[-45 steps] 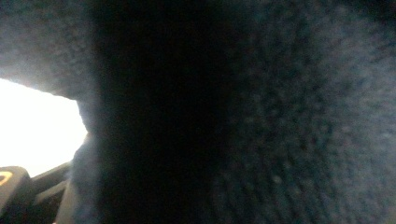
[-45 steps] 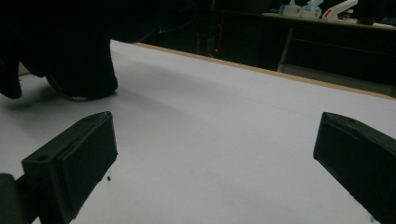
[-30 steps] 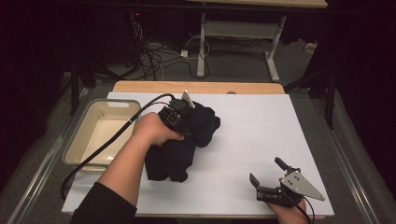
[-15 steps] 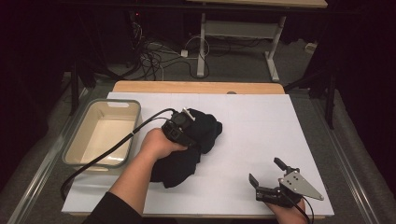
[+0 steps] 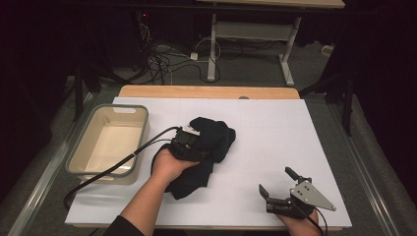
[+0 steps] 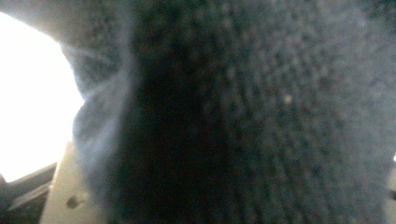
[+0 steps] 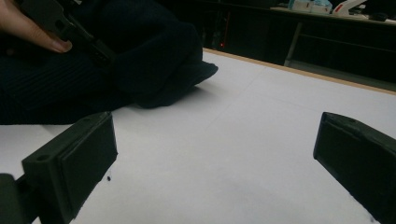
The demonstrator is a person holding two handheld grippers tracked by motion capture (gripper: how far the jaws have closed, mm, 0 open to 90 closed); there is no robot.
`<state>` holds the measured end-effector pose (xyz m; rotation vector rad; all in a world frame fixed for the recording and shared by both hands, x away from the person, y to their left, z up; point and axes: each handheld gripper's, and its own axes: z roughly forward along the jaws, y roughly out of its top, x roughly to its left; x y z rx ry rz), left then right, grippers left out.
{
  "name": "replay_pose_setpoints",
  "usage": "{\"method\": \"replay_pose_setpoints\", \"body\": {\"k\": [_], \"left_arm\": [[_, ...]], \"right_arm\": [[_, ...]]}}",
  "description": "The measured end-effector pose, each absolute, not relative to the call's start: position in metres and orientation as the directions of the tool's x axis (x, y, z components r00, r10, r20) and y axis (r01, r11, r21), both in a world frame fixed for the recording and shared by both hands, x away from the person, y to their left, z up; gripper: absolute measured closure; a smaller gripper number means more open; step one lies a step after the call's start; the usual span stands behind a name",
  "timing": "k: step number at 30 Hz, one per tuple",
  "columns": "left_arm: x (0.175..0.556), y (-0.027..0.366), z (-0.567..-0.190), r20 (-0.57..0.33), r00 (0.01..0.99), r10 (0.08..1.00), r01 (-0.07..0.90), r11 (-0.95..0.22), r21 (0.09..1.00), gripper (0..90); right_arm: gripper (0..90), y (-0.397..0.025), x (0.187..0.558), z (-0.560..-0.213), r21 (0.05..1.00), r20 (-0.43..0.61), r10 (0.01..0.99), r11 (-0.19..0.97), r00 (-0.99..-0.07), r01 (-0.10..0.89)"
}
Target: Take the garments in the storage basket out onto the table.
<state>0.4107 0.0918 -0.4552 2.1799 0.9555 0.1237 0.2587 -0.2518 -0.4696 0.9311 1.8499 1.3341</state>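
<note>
Dark room all round, cables [image 5: 169,59] snaking over the grey floor [image 5: 246,64] behind, a second desk frame [image 5: 251,37] beyond. The white-covered table [image 5: 295,132] takes centre stage, wooden edge at the far side. On its left sits a beige tub [image 5: 78,152]; just beside it lies the black cloth [image 5: 216,140] — bunched, mid-table. The left tool [image 5: 189,143] is buried in that cloth, jaws hidden, so I cannot tell their state. The right tool [image 5: 278,183] rests near the front edge — jaws spread wide, holding nothing
</note>
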Motion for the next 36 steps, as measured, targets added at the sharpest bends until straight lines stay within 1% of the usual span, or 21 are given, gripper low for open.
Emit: {"method": "replay_pose_setpoints", "body": {"k": [6,9,12,13,14,16,24,36], "left_arm": [[0.401,0.096,-0.461,-0.172,0.726,0.665,0.552,-0.415,0.724,23.7],[0.396,0.097,-0.462,-0.147,0.726,0.672,0.525,-0.403,0.749,20.2],[0.393,0.098,-0.461,-0.136,0.717,0.683,0.51,-0.382,0.771,12.3],[0.392,0.1,-0.461,-0.139,0.716,0.684,0.507,-0.373,0.777,4.6],[0.391,0.101,-0.46,-0.144,0.715,0.685,0.505,-0.362,0.783,4.6],[0.389,0.105,-0.459,-0.154,0.718,0.678,0.491,-0.337,0.803,0.0],[0.375,0.124,-0.451,-0.202,0.727,0.656,0.46,-0.248,0.853,0.0],[0.333,0.16,-0.455,-0.196,0.715,0.671,0.417,-0.184,0.89,0.0]], "right_arm": [[0.0,-0.25,0.259,-0.471,0.958,-0.112,0.841,0.234,-0.53,0.168],[0.0,-0.249,0.259,-0.472,0.956,-0.112,0.84,0.236,-0.531,0.171],[0.0,-0.248,0.259,-0.473,0.956,-0.112,0.838,0.238,-0.535,0.172],[0.0,-0.247,0.259,-0.473,0.956,-0.113,0.836,0.239,-0.537,0.172],[0.0,-0.247,0.259,-0.473,0.956,-0.113,0.836,0.239,-0.537,0.172],[0.0,-0.247,0.258,-0.473,0.956,-0.112,0.836,0.239,-0.537,0.172],[0.0,-0.25,0.258,-0.471,0.959,-0.106,0.841,0.227,-0.53,0.17],[0.0,-0.251,0.257,-0.469,0.96,-0.107,0.838,0.227,-0.535,0.163]]}}
